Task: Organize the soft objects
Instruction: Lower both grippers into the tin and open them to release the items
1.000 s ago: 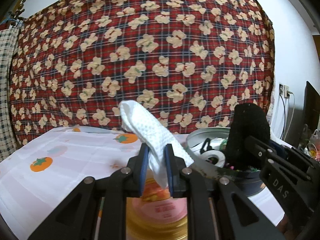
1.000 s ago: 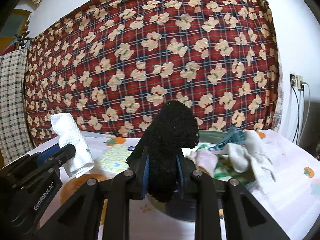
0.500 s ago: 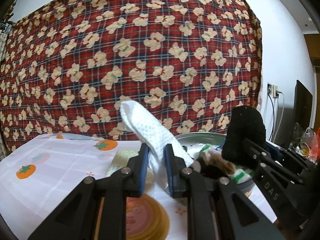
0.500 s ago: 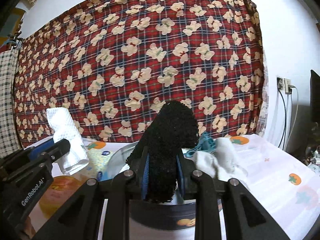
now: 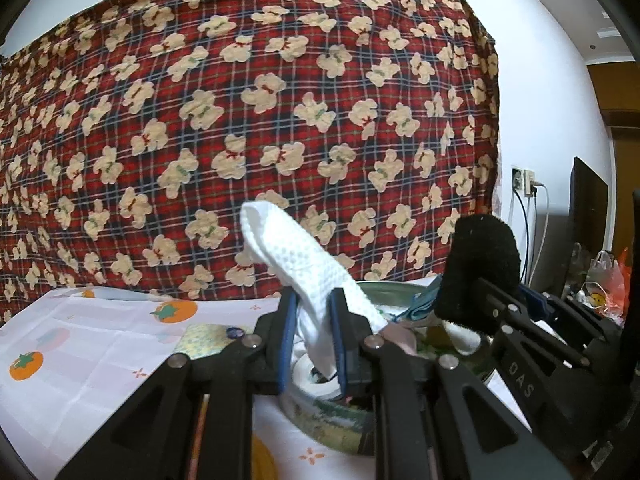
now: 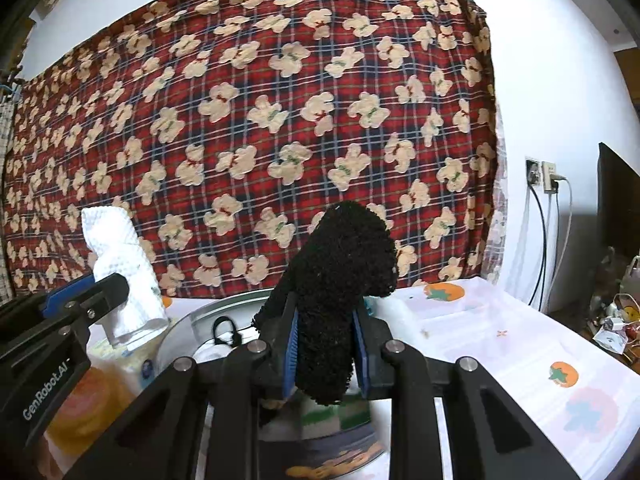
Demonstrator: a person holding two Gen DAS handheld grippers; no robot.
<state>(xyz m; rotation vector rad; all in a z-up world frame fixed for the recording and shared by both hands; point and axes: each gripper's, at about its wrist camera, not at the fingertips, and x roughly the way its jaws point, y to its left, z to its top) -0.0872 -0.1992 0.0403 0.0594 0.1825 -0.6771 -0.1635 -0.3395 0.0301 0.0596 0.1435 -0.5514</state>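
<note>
My left gripper is shut on a white waffle-weave cloth that stands up and curls to the left above the jaws. In the right wrist view the same cloth shows at the left. My right gripper is shut on a black fuzzy cloth, also seen at the right of the left wrist view as the black cloth. Both grippers hang over a round metal basin that holds several soft items.
The table wears a white cloth printed with orange fruit. A red plaid sheet with cream bears hangs behind. An orange round lid lies left of the basin. A wall socket with cables and clutter sit at the right.
Both grippers have swung to the right with their cloths still held. The basin now lies directly under them, and the orange lid has slid out to the left.
</note>
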